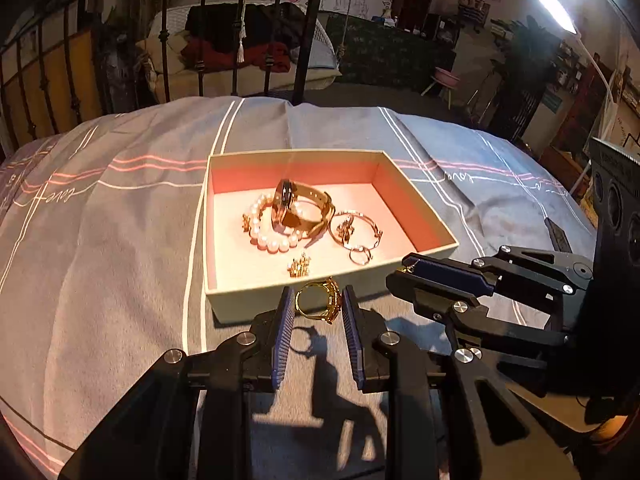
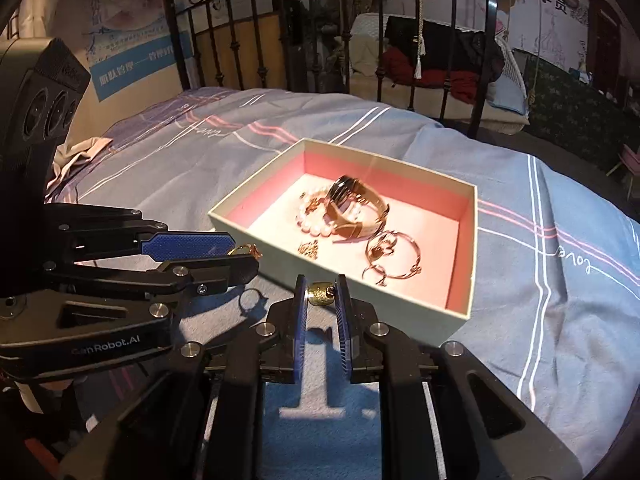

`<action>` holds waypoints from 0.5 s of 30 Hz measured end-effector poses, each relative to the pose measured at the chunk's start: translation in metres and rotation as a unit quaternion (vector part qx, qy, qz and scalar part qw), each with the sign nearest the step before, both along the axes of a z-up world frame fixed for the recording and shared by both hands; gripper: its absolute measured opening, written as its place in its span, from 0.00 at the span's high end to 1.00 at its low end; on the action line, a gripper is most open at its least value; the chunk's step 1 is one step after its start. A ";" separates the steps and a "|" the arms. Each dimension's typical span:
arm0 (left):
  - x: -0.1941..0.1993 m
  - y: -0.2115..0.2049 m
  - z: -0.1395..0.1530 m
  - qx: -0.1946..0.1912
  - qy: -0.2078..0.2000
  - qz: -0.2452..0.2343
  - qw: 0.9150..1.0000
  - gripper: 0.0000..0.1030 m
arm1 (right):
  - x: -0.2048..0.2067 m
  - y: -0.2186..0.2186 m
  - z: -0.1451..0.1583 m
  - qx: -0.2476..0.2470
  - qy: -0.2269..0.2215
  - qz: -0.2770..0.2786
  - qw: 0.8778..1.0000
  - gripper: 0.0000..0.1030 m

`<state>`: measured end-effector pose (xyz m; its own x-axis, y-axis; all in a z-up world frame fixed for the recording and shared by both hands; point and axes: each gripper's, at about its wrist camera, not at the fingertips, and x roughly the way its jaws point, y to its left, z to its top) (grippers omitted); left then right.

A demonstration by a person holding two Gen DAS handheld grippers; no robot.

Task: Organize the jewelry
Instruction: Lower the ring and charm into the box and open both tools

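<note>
Left tool (image 1: 318, 306) pinching ornate gold ring (image 1: 320, 300), pink-lined box (image 1: 256, 296) beyond

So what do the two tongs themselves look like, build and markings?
Both look alike: the left tongs and right tongs have black angular linkage arms with silver round pivot bolts and flat blue ribbed pads. The left body reads "GenRobot.AI" in the right wrist view. No cables or sleeves show.

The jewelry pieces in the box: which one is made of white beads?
The pearl bracelet, lying on the box floor partly under the watch. The other pieces there, including the thin bangle, are plain gold metal.
</note>
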<state>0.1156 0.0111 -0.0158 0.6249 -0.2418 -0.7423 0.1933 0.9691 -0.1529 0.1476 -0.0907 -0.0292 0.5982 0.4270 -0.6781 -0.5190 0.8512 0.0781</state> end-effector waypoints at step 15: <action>0.082 -0.003 -0.015 0.012 0.038 0.037 0.999 0.77 | 0.063 -0.001 -0.008 -0.015 0.016 -0.055 0.998 0.86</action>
<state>0.1971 0.0086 -0.0307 0.5817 -0.1795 -0.7933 0.1106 0.9837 -0.1415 0.2105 -0.0915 -0.0370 0.6175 0.3391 -0.7098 -0.4205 0.9049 0.0664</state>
